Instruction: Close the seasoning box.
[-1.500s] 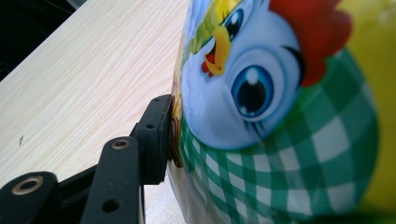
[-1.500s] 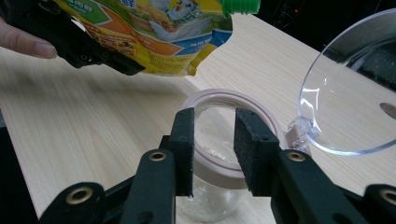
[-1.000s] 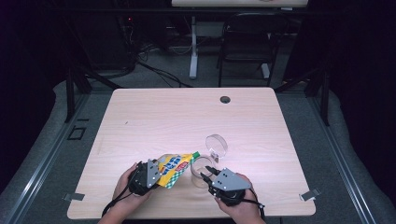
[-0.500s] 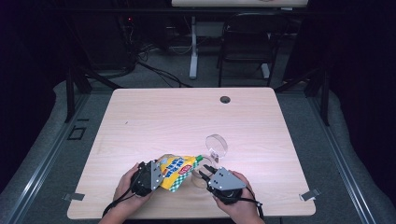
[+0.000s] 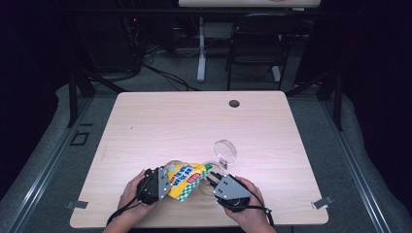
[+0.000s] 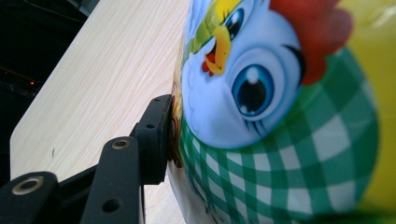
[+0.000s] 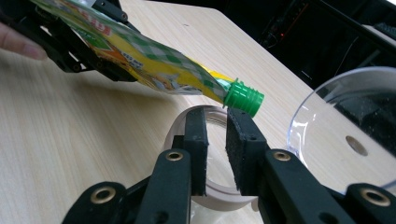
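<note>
From the high view, your left gripper (image 5: 167,183) has the yellow snack pouch (image 5: 185,175) clamped by its bottom end near the front edge of the table (image 5: 160,121), so the pouch sticks out from that claw toward your right gripper (image 5: 212,177). The green cap (image 5: 209,166) ends up just beyond the right claw's tips. A clear lid (image 5: 225,151) stands on edge a bit past the right claw, and a clear cup (image 5: 208,184) sits right under its jaws.

In the left gripper view, your left claw is holding the pouch (image 6: 280,116) for real: the one black pad (image 6: 156,137) you can see is pressed flat against the side of it, just next to the cartoon chicken face and the green checked print. The other jaw is hidden behind the pouch.

In the right gripper view, your right gripper (image 7: 217,121) has its jaws pretty narrow, and they've just been closing, with a slim gap left between the pads. The green cap (image 7: 243,98) hangs just above and beyond the tips, not between them, so nothing is gripped. The cup's rim (image 7: 219,198) circles right around the jaws, and the clear lid (image 7: 348,130) is off to the claw's right. Your left gripper (image 7: 88,60) holds the pouch (image 7: 140,58) at the far upper left.
</note>
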Action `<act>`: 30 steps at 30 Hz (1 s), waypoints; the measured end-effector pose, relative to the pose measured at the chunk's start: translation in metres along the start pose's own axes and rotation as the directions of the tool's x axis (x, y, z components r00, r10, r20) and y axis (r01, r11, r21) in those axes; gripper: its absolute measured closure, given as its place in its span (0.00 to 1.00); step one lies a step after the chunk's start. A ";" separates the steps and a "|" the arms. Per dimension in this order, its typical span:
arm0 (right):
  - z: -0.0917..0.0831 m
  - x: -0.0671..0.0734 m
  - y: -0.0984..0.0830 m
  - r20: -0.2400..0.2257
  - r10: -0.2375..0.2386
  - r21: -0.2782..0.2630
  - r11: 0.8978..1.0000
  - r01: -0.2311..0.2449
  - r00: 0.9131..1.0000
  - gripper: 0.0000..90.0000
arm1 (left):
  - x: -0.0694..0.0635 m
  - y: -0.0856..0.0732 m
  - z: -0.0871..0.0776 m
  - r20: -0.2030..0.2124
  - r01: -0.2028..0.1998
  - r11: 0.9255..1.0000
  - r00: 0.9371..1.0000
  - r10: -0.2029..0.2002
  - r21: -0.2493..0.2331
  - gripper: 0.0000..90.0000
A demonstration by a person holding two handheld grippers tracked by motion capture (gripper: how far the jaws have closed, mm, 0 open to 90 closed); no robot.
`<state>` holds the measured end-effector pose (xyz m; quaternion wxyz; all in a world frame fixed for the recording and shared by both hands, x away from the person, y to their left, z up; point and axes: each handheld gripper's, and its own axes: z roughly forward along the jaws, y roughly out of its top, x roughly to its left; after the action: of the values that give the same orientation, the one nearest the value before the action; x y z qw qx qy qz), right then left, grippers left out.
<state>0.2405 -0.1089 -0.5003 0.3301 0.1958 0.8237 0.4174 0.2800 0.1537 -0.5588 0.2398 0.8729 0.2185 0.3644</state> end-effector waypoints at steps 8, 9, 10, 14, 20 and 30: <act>0.001 -0.001 0.006 -0.003 -0.046 0.012 0.999 0.046 0.999 0.89 | 0.000 0.000 0.000 -0.007 -0.003 1.000 1.000 0.003 0.003 0.56; 0.000 -0.001 0.006 -0.003 -0.048 0.010 0.999 0.048 0.999 0.89 | 0.001 0.000 0.000 -0.004 -0.003 1.000 1.000 0.003 0.004 0.56; 0.000 -0.002 0.007 0.000 -0.051 0.012 0.999 0.051 0.999 0.89 | 0.000 -0.001 0.000 -0.006 -0.002 1.000 1.000 0.002 0.004 0.56; -0.001 -0.003 0.010 -0.002 -0.075 0.017 0.997 0.075 0.997 0.90 | 0.001 0.000 0.000 -0.006 -0.005 1.000 1.000 0.005 0.003 0.56; -0.001 -0.001 0.013 0.011 -0.159 0.040 0.987 0.159 0.987 0.90 | 0.001 -0.001 0.000 -0.010 -0.005 1.000 1.000 0.005 0.008 0.56; -0.002 0.000 0.016 0.018 -0.188 0.049 0.981 0.187 0.982 0.90 | 0.001 0.000 -0.001 -0.018 -0.022 1.000 1.000 0.022 0.015 0.56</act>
<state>0.2398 -0.1016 -0.4864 0.3726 0.1299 0.8443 0.3625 0.2800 0.1546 -0.5580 0.2271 0.8737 0.2138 0.3734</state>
